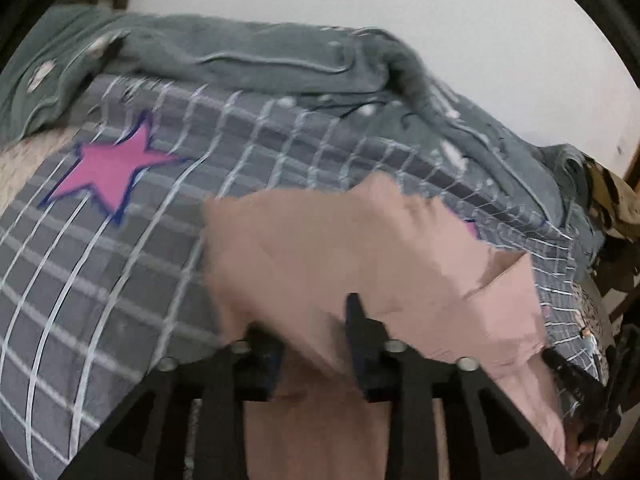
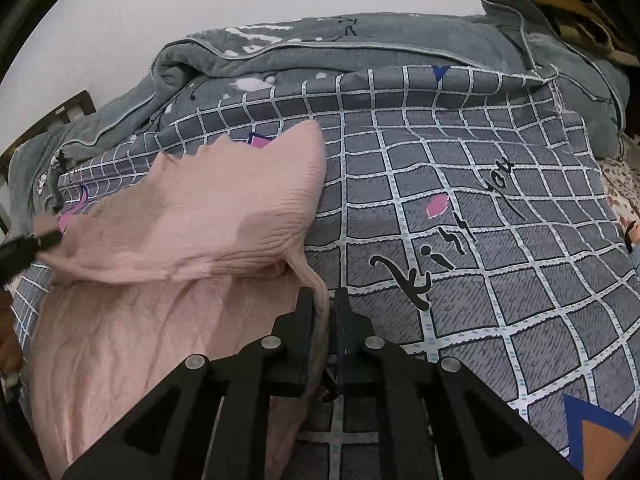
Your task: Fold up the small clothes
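Both tools, the left tool (image 1: 316, 320) and right tool (image 2: 320, 312), pinch the pink garment (image 2: 192, 216) shut over the bed (image 2: 500, 280), its first fold underway, more remaining.

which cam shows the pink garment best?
Right wrist: the pink garment is sharp, with its lifted fold and the edge pinched by the right gripper visible. Left wrist shows it blurred and partly hidden behind the left gripper.

Left gripper (image 1: 316, 344) and right gripper (image 2: 322, 320): matte black angular frames with triangular cutouts and round silver screws.
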`<state>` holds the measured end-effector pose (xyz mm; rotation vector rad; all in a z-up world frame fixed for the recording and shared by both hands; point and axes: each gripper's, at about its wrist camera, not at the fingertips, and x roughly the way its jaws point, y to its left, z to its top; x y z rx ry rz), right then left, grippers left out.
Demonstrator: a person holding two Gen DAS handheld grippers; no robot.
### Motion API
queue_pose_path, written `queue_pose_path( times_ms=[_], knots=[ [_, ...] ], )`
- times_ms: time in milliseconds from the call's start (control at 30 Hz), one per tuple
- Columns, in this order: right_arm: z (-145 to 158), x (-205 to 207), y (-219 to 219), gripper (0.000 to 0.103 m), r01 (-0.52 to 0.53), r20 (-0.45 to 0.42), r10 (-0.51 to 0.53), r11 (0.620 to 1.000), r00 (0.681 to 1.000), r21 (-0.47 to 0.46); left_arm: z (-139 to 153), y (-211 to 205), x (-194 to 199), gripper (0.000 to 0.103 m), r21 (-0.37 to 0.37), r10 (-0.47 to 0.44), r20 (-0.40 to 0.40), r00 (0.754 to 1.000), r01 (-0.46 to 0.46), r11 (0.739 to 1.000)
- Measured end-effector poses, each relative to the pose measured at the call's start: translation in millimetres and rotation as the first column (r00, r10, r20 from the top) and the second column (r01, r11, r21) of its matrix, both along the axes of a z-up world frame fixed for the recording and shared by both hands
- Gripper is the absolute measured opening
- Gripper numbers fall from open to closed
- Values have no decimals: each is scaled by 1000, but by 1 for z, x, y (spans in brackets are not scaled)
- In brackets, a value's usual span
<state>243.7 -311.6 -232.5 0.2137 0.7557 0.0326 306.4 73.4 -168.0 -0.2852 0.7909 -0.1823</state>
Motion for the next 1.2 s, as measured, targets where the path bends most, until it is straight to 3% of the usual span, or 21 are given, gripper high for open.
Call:
queue_pose_path(
  times_ms=[100, 133, 400, 667, 700, 733, 767, 900, 1200],
  knots=[
    [4, -5, 3, 9, -2, 19, 2, 1000, 1000, -17, -6, 16, -6, 59, 13, 40, -8, 999, -40, 999],
    [6, -7, 3, 11, -2, 28, 3, 1000, 1000, -18, -6, 21, -7, 60, 15, 50, -7, 999, -50, 999],
    [18, -16, -3, 12, -3, 68, 3, 1000, 998, -8, -17, 49, -15, 60, -43, 57, -71, 996, -60, 997],
    [17, -16, -4, 12, -7, 65, 7, 1000, 998, -1, -21, 38, -31, 58, -3, -2, -68, 998, 1, 1000],
    [17, -17, -3, 12, -8, 65, 8, 1000, 998, 0, -21, 37, -31, 55, -8, -4, -71, 997, 3, 1000],
    [17, -17, -3, 12, -9, 65, 9, 1000, 998, 0, -21, 35, -31, 41, -12, -9, -72, 997, 8, 1000],
    [18, -17, -2, 12, -10, 65, 10, 1000, 998, 0, -20, 33, -31, 35, -2, -10, -72, 997, 10, 1000],
    [19, -20, -3, 12, -9, 71, 9, 1000, 997, 12, -7, 27, -34, 6, 83, 12, -29, 1000, -10, 997],
    [21, -20, -10, 12, 8, 86, -11, 999, 996, 35, 51, 2, -8, 6, 89, -28, 139, 990, 16, 996]
  ],
)
